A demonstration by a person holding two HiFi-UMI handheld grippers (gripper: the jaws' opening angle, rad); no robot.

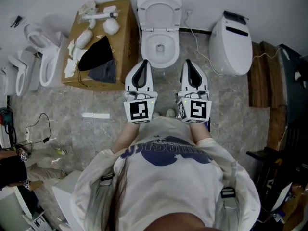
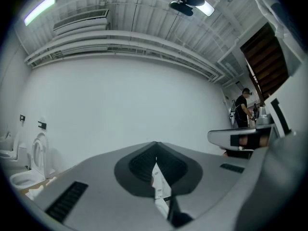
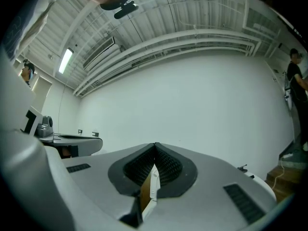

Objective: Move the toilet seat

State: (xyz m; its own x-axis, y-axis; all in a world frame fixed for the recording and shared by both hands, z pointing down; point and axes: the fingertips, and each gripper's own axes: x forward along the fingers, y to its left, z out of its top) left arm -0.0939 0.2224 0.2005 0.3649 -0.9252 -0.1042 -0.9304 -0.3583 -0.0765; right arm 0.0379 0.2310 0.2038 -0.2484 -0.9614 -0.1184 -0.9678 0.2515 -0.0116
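A white toilet [image 1: 160, 44] stands against the far wall, its bowl open to view. Its seat and lid [image 1: 159, 11] appear tipped up at the back. My left gripper [image 1: 143, 64] and right gripper [image 1: 188, 63] are held side by side just short of the bowl's front rim, one toward each side, touching nothing. Both are shut and empty. In the left gripper view the dark pads [image 2: 144, 163] meet at the tip of the left gripper [image 2: 155, 146]. The right gripper [image 3: 154, 147] looks the same in its own view. Both gripper views face a plain white wall.
A cardboard box [image 1: 123, 42] with white parts and a dark cloth sits left of the toilet. More white toilets and seats [image 1: 45, 64] stand at far left; a closed one [image 1: 231, 42] at right. Wooden planks [image 1: 262, 76] lie far right. A person [image 2: 242, 112] stands in the distance.
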